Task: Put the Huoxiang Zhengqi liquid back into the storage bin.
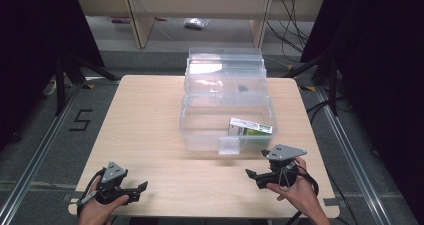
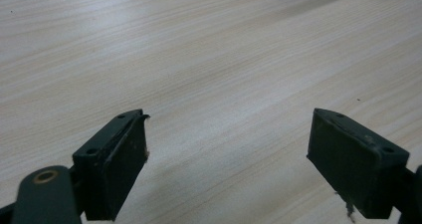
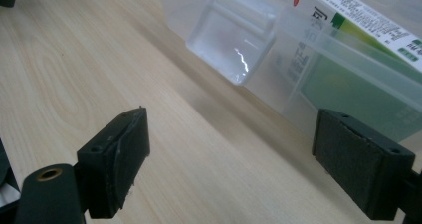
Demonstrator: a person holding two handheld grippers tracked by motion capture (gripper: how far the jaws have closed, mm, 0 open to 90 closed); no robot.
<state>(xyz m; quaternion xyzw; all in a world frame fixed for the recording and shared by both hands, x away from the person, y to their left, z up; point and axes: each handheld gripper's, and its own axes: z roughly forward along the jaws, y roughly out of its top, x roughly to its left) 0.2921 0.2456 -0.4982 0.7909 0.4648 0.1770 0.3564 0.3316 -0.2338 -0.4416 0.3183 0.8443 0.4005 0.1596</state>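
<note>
Both empty, wide-open, the right hand-held gripper [image 1: 256, 175] and left hand-held gripper [image 1: 141, 188] sit before the clear bin [image 1: 200, 135] holding the green box [image 1: 250, 127], likely done; closing the lid seems next.

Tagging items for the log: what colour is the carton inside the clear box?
Green and white carton, with printed text; clearest in the right gripper view.
</note>
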